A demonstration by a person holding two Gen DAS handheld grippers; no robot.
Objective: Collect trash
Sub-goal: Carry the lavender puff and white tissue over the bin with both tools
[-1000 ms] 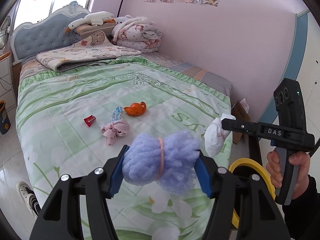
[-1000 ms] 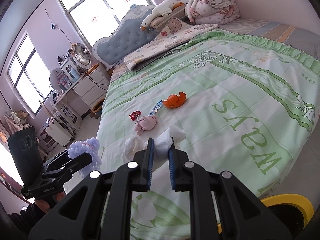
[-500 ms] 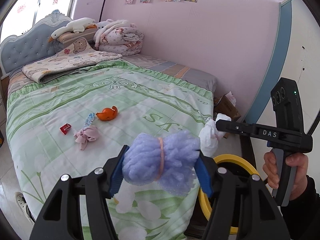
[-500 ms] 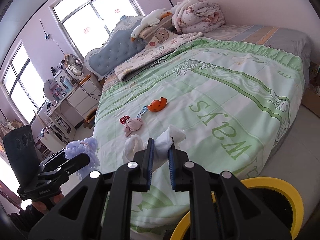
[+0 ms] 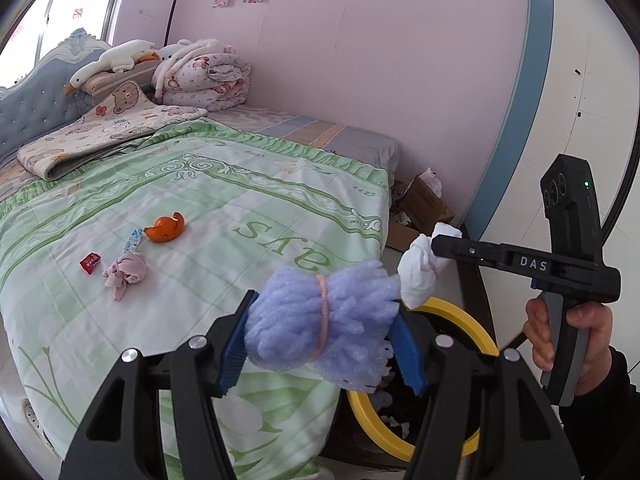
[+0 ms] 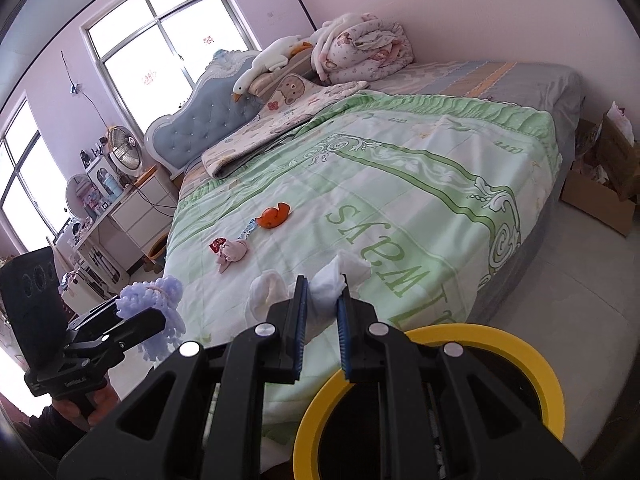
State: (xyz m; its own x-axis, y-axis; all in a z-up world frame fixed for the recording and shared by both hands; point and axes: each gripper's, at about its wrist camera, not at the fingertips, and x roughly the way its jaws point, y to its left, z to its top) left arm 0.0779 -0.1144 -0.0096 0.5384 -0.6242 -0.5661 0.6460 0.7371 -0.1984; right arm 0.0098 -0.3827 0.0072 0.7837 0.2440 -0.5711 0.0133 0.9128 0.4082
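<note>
Both loads hang just short of the black bin with the round yellow rim, which sits on the floor at the foot of the bed, low in both frames. In the right wrist view the rim curves directly beneath the right hand-held gripper, whose blue ribbed pads are clamped almost together on a crumpled white tissue wad, soft and papery, bulging out on both sides of them. In the left wrist view the left hand-held gripper holds a fluffy lavender foam bundle cinched at its waist by a thin pink rubber band; its long axis lies across the jaws, which squeeze it from both ends, and only part of the yellow rim shows behind its lower right. The right hand looks nearer the opening, so I'd judge the tissue drops first. On the green-and-white quilt, mid-left of frame, lie an orange peel, a pink crumpled wad, a red wrapper and a blue-white wrapper, well apart from both hands.
</note>
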